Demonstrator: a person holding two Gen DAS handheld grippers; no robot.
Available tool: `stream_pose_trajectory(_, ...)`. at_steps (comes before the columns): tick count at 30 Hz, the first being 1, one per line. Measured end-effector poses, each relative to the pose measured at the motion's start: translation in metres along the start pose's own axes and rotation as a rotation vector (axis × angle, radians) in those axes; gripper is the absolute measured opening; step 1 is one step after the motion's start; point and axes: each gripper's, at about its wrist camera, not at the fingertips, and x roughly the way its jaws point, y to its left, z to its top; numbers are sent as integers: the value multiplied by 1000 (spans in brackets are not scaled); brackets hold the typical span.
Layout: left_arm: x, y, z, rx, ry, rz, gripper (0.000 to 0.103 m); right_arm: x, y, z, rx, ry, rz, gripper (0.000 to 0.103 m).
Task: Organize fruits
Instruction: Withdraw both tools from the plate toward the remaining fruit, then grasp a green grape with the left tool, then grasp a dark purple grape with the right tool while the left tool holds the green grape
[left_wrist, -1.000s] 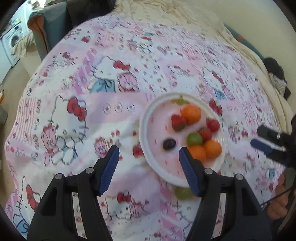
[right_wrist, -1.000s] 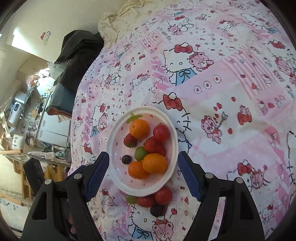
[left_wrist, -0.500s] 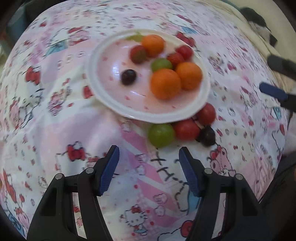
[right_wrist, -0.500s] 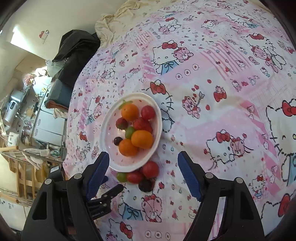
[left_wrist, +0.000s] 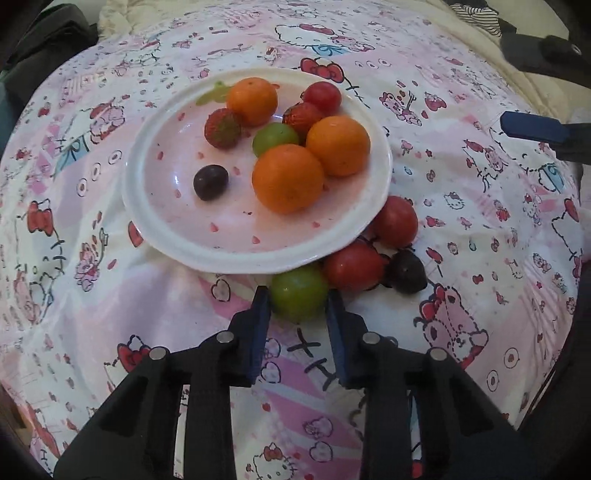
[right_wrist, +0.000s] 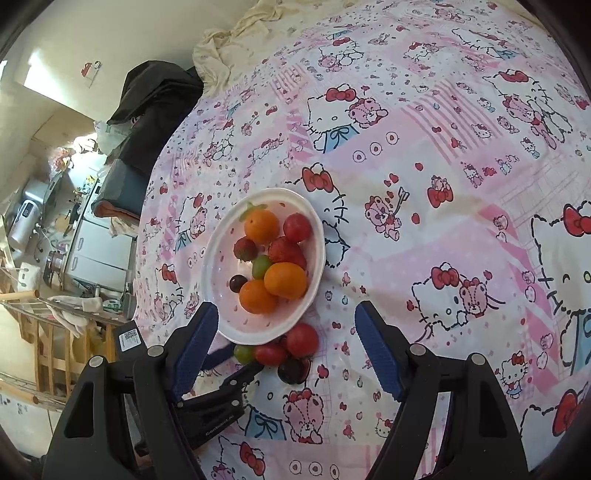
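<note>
So the left gripper (left_wrist: 298, 301) has just been closing its jaws, and its blue pads now sit against both sides of a green grape (left_wrist: 298, 297) lying on the cartoon-cat bedsheet (left_wrist: 461, 155), right at the fingertips. Straight ahead of those tips, pretty much touching the grape, is the near rim of a white plate (left_wrist: 236, 254), so the plate edge crowds that side of the grab. Just to the right of the fingertips, two red tomatoes (left_wrist: 354, 266) are packed against the plate edge, with a dark grape (left_wrist: 406, 271) beyond them; the nearer tomato is touching or almost touching the held grape. On the plate, further ahead of the left gripper, sit three oranges (left_wrist: 288, 179), another green grape (left_wrist: 275, 138), a dark grape (left_wrist: 210, 182), strawberries (left_wrist: 222, 128) and one more tomato (left_wrist: 322, 96). The right gripper (right_wrist: 286, 332) hangs with its jaws wide apart and nothing in them; from its camera the plate's near edge and the loose fruit pile show in the gap between its fingers, and the left gripper's body pokes in from below-left of that pile. There's a small white sticker with a QR-type code (right_wrist: 127, 338) on it, and some pale lettering on the black housing that's too small to read. Off to the right gripper's far left there's a dark jacket (right_wrist: 155, 107), a cream blanket (right_wrist: 236, 40) and cluttered furniture past the bed edge.
</note>
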Motion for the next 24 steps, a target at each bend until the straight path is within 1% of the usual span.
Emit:
stream_pose_trajectory(3,-1,3,-2,-14,1,-17,25,2,0,0,-1,5,-1,79)
stream_pose_trajectory(5,-6,6,-5,-44,8,-22,25,3,1,0,-6,9,-9,79)
stream_pose_trajectory(7,-15,11,-8,-79,9,-31,25,4,1,-1,-7,14,-17,79)
stream_pose_trajectory(10,-34,14,-12,-106,-14,-33,25,5,1,-4,-11,24,-28,79)
stream_pose_trajectory(13,-55,23,-17,-165,-46,-17,25,12,4,-12,-32,57,-63,79)
stream_pose_trajectory(14,-58,25,-18,-183,-50,-10,25,18,7,-17,-51,81,-84,79)
stream_pose_trajectory(16,-70,34,-24,-245,-68,22,25,28,12,-24,-93,122,-114,78)
stream_pose_trajectory(18,-78,41,-28,-286,-95,37,25,41,15,-32,-118,154,-144,73)
stream_pose_trajectory(20,-83,47,-31,-314,-106,46,25,57,17,-39,-136,209,-133,58)
stream_pose_trajectory(22,-85,53,-35,-337,-112,53,25,70,19,-45,-146,257,-117,53)
stream_pose_trajectory(24,-85,58,-36,-355,-112,59,25,79,22,-49,-162,279,-129,50)
